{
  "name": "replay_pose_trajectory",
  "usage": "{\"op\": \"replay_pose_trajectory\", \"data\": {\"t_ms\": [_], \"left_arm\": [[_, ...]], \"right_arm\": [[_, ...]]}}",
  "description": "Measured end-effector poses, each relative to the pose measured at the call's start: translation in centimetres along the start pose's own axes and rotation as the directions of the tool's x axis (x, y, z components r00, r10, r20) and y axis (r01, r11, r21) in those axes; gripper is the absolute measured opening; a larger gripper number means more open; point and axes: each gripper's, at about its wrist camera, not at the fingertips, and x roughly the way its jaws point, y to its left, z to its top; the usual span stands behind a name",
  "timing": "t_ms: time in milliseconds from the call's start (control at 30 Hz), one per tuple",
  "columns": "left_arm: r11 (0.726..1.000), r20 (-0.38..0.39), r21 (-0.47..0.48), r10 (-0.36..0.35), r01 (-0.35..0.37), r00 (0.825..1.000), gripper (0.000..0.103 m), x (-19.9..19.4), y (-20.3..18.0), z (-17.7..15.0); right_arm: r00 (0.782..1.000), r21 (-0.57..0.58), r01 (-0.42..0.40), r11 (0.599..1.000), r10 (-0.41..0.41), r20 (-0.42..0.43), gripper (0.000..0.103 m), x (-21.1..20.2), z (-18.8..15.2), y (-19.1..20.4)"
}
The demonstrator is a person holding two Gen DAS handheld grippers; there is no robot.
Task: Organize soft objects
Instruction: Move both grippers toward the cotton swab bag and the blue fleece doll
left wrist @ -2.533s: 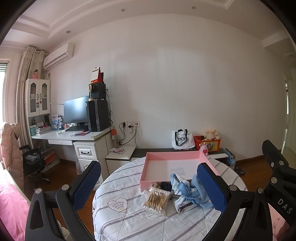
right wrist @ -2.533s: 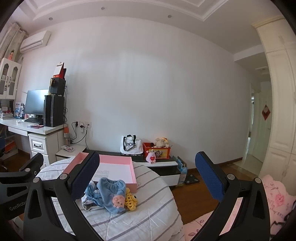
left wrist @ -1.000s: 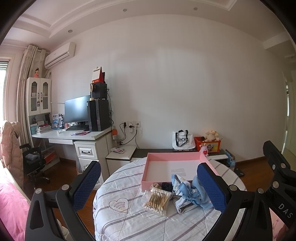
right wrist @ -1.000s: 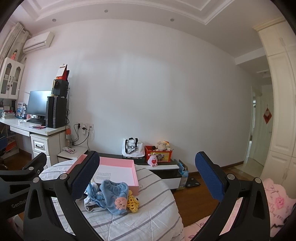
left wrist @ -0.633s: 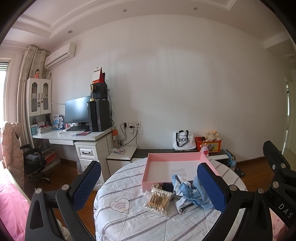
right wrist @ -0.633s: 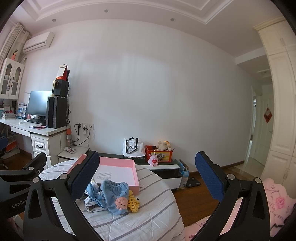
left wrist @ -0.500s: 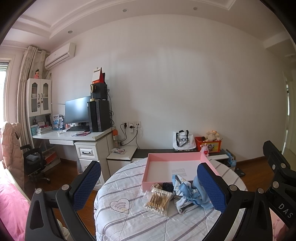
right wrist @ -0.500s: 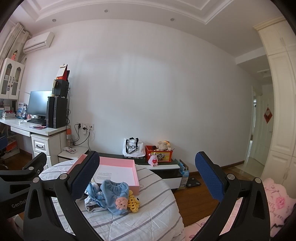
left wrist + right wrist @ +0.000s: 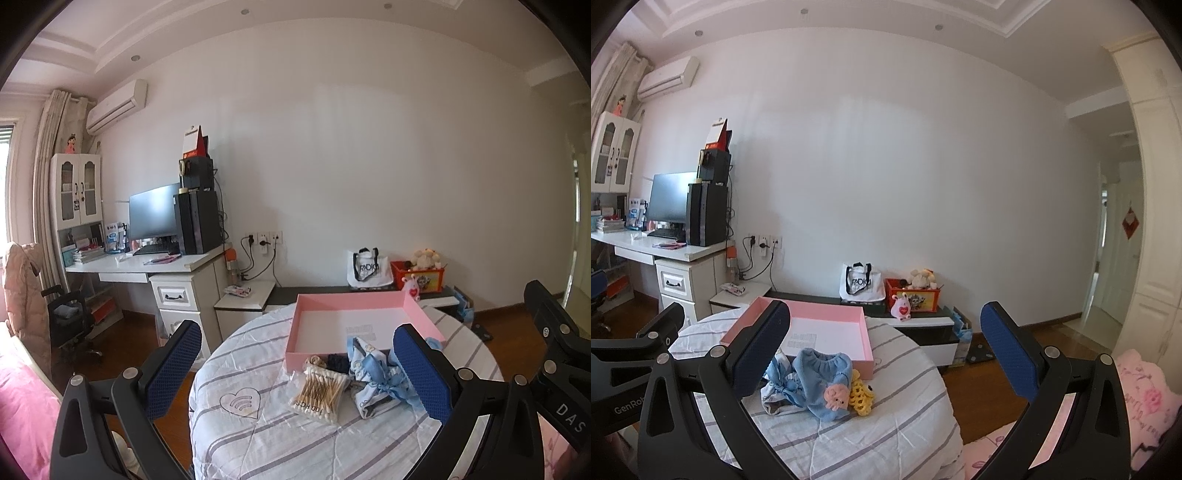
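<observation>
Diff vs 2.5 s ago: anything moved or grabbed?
Only slight camera drift: the right view's table scene has slid a little down and right. Nothing grabbed or released. Left tongs and right tongs stay open and empty above the table. Blue cloth pile, cotton swabs and pink tray lie where they were.

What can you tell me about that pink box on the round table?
The pink box is a shallow, open, rectangular tray with low walls, apparently cardboard. Its inside is white with a small printed label on the floor; otherwise it looks empty. It lies flat on the far half of the striped tablecloth. A heap of soft blue clothes lies against its near wall, next to a bag of cotton swabs. Neither gripper touches it.
</observation>
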Motion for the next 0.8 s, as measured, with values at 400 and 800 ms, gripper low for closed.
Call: {"op": "replay_pose_trajectory", "data": {"t_ms": [400,800], "left_arm": [[1.000,-0.114,0.025,0.017,-0.014,0.993,0.103,2.7,-0.1,-0.7],[0.999,-0.266,0.047,0.023,-0.011,0.964,0.103,6.2,-0.2,-1.3]], "right_arm": [[0.991,-0.020,-0.017,1.000,0.014,-0.131,0.103,3.6,-2.2,0.8],[0.956,-0.035,-0.046,0.998,0.034,-0.290,0.103,7.9,-5.8,2.2]]}}
